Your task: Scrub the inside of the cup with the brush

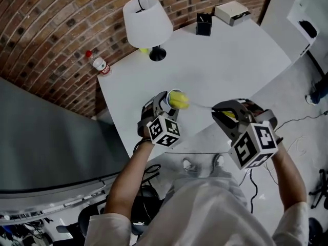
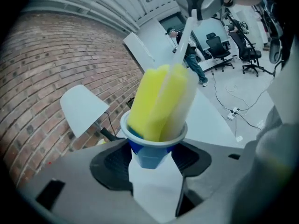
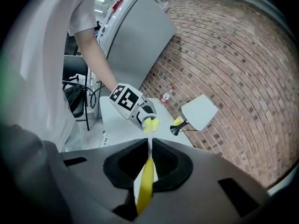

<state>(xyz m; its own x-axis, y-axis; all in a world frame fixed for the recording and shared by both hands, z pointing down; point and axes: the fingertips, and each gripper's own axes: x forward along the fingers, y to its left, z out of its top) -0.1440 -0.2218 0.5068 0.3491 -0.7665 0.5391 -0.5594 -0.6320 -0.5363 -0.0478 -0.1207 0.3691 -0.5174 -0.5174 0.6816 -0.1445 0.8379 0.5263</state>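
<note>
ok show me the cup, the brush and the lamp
cup (image 2: 152,155): left gripper view, on its blue wall below the rim
brush (image 2: 154,101): left gripper view, on its yellow sponge head
lamp (image 1: 147,20): head view, on its white shade

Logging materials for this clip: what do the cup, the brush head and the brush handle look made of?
Cup: probably smooth plastic, white with a blue band under the rim and a slight sheen; coated paper is possible.
Brush head: soft yellow foam or sponge, matte, in thick lobes.
Brush handle: likely plastic, a thin whitish stem ending in a yellow grip.
</note>
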